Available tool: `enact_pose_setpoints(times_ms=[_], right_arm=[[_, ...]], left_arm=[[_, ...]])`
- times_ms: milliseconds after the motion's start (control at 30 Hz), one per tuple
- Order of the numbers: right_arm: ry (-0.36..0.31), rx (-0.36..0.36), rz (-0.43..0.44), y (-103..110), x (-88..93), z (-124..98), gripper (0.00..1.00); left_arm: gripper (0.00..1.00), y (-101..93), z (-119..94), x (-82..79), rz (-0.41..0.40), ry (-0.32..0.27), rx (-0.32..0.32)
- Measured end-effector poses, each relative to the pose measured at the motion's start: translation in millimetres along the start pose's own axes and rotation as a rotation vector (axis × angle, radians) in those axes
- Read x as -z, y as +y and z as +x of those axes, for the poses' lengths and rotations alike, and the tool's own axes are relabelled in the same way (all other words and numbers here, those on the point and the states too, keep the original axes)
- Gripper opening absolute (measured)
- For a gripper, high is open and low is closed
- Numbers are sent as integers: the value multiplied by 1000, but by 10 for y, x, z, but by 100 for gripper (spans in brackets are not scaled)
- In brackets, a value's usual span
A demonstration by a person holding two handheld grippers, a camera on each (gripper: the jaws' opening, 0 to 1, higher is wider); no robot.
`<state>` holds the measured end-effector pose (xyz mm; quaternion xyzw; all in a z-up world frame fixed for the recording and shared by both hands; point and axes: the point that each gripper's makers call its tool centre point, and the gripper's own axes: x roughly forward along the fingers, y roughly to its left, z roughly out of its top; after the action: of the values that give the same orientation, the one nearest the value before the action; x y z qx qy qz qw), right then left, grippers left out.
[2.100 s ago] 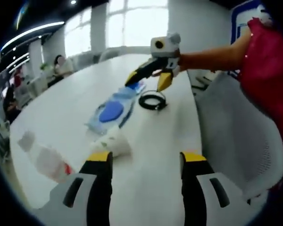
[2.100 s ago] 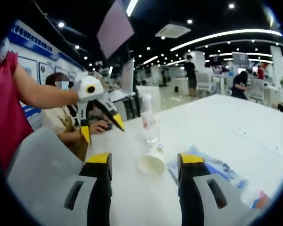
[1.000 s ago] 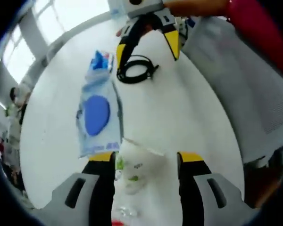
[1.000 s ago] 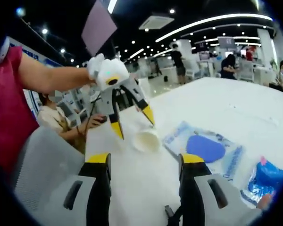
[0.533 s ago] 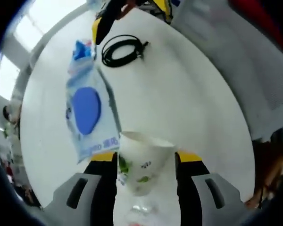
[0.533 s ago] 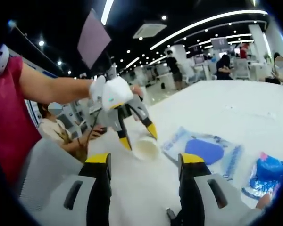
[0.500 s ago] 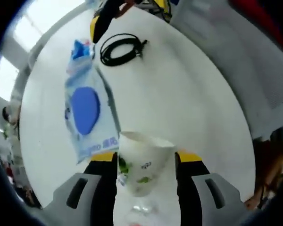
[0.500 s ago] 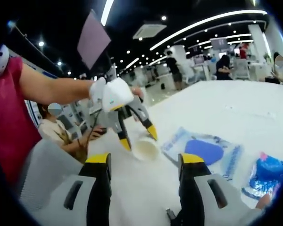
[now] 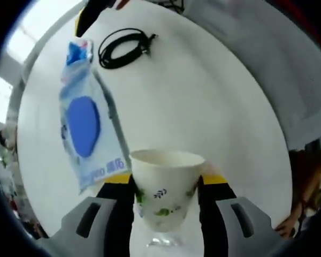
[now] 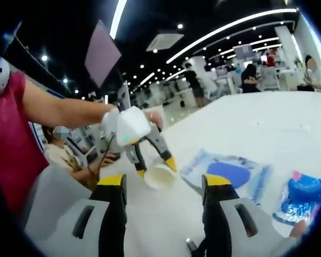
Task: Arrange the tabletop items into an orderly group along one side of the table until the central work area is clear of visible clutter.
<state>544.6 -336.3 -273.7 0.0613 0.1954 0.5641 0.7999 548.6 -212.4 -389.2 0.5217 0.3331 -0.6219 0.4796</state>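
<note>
Left gripper view: gripper (image 9: 165,184) closed around cup (image 9: 165,187). Right gripper (image 10: 159,184) open, empty. Step: moving cup; next, set at desk (image 9: 203,107) edge.

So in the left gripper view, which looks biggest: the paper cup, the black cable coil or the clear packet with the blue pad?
1. Clear packet with the blue pad, the longest shape.
2. Paper cup; it sits right at the camera between the left gripper's jaws, so nearness inflates it.
3. Black cable coil, smallest, though farthest away.
</note>
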Motion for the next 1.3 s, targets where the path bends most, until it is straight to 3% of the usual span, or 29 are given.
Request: enact_pose_setpoints(times_ms=[367, 833, 1300], right_arm=[[14, -13, -2, 29, 31, 37, 56], [44, -41, -16, 95, 84, 45, 56], [85, -84, -36, 197, 136, 82, 56]], left_arm=[[42, -62, -25, -42, -52, -48, -14], [42, -98, -165, -172, -151, -150, -68], [41, -188, -316, -229, -324, -291, -162]])
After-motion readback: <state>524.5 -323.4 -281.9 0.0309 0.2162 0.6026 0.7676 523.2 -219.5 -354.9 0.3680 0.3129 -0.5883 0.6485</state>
